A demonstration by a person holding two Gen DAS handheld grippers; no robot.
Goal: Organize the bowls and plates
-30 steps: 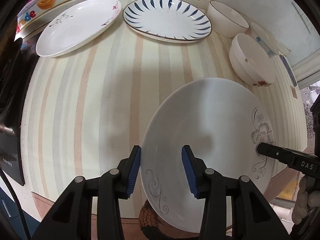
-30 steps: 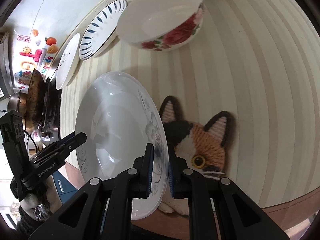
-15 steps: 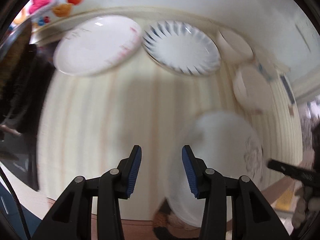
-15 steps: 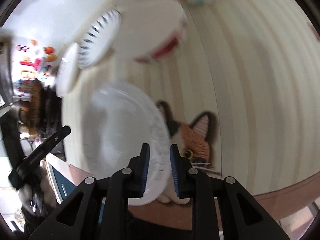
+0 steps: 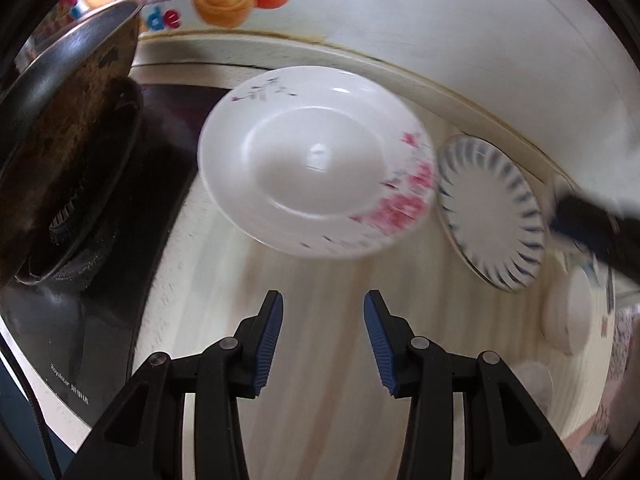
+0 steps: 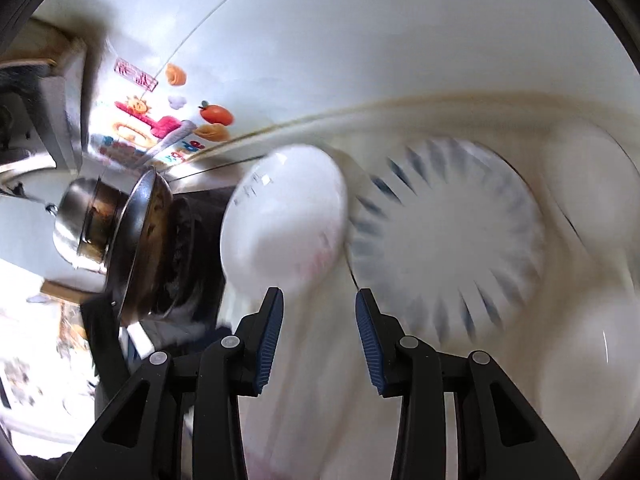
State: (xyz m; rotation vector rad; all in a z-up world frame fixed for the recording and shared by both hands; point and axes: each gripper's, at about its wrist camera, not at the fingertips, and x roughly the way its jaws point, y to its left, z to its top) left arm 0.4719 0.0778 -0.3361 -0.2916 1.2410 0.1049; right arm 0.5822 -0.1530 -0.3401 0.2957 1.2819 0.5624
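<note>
Much blurred by motion: striped countertop (image 5: 320, 280), then dark wok (image 5: 60, 128) far left on stove, pink-flowered plate (image 5: 316, 176) ahead, blue-rayed plate (image 5: 492, 216) touching its right rim, smeared bowls (image 6: 592, 184) far right. Left gripper (image 5: 323, 336) and right gripper (image 6: 318, 332) both spread wide, gripping nothing.
</note>
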